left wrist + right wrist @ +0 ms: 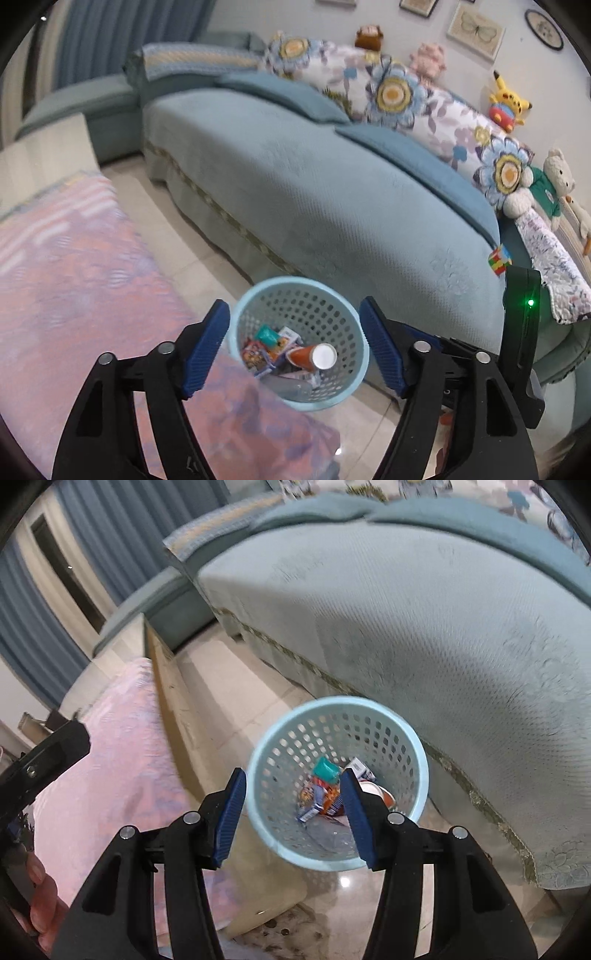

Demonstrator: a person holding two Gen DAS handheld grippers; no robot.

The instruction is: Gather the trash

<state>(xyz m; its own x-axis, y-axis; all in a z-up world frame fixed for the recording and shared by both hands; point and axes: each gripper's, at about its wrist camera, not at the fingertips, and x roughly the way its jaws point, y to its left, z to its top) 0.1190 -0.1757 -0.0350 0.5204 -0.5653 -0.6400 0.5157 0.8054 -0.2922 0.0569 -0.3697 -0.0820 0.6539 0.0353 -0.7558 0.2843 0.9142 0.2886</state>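
A light-blue perforated basket point(332, 306) stands on the tiled floor between the sofa and a low table. It holds an orange paper cup point(314, 356) lying on its side, a teal packet point(267, 334) and several printed wrappers point(258, 354). My left gripper point(293, 308) hangs above the basket, open, with nothing between its blue pads. In the right wrist view the basket point(388, 746) sits just below my right gripper point(292, 775), also open and empty. The teal packet point(327, 771) and wrappers point(314, 805) show inside.
A teal sofa point(314, 192) with floral cushions and plush toys runs behind the basket; a colour cube point(500, 260) lies on its seat. A low table under a pink cloth point(74, 277) is at the left. A hand point(40, 904) shows at the lower left.
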